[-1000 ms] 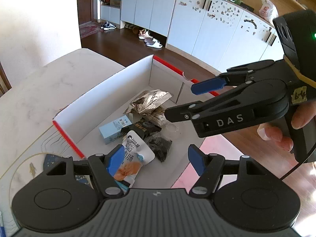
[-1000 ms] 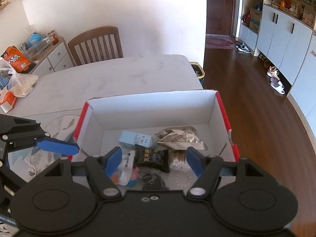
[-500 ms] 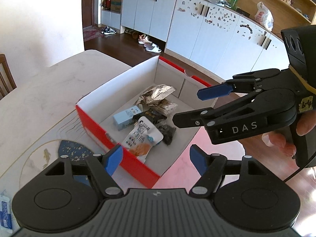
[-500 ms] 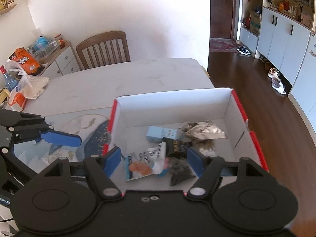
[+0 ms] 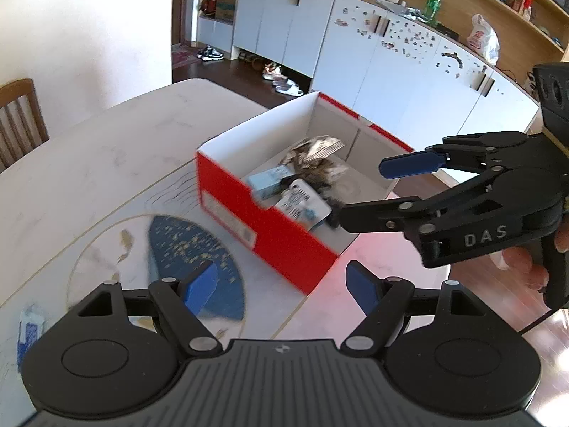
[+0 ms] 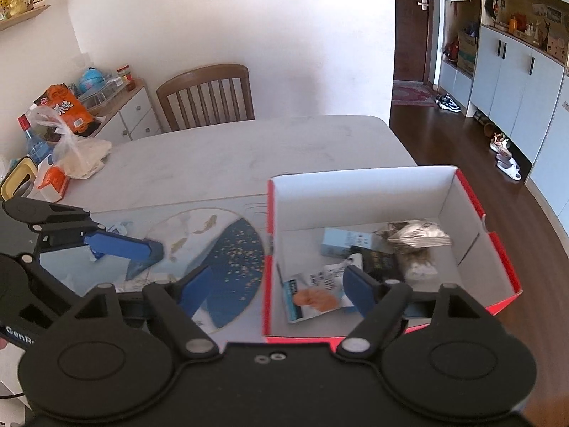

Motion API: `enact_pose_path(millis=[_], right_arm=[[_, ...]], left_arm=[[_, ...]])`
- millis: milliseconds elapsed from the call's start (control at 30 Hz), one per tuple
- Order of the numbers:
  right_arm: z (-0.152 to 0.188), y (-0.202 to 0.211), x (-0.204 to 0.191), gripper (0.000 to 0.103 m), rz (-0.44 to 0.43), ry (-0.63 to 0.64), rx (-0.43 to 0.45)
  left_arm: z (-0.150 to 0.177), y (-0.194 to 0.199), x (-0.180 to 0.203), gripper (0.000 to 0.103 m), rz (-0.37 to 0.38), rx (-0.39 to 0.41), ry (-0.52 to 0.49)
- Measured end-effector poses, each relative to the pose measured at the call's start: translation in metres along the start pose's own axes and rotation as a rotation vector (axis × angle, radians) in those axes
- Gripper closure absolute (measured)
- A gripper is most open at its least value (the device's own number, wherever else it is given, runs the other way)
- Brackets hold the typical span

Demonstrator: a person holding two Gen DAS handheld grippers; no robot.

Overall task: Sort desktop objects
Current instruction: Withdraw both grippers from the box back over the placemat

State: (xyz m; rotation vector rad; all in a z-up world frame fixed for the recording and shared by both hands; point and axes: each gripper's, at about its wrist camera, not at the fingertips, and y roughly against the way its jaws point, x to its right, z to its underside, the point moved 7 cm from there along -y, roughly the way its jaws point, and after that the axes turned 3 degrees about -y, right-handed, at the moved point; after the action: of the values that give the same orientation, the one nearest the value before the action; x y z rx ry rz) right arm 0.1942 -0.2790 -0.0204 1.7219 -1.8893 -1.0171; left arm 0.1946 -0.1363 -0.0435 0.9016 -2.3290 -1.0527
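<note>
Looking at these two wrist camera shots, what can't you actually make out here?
- Print on the white snack packet in the red box: motion-blurred in the left wrist view.
- The packet's near corner: hidden behind a finger of the right gripper in the right wrist view.
- Small blue-and-white item: blurred, at the left edge of the left wrist view.
- Dark packets: overlapped, labels too small.

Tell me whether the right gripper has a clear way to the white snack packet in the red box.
Probably yes. The red box is open-topped, the white snack packet lies on top near its front wall, and the right gripper hovers close with empty jaws that are opening.
</note>
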Motion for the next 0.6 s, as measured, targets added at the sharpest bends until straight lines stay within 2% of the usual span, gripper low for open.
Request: enact_pose_path(millis=[300,367,600], right_arm=[[0.007,-0.008,-0.042,0.018,-0.028,0.019,-0.012],[0.008,-0.011,-0.051,0.018,-0.033,0.025,-0.015],[0.011,-0.021,-0.08,0.011,-0.058,0.047,-0.017]], left_arm=[[0.026,0.021,-0.04,0.023,-0.039,-0.002,0.038],[0.032,0.025,-0.048,0.02,-0.048,-0.005,0.039],[0.052,0.03,-0.082,0.018,-0.083,-0.027,0.084]])
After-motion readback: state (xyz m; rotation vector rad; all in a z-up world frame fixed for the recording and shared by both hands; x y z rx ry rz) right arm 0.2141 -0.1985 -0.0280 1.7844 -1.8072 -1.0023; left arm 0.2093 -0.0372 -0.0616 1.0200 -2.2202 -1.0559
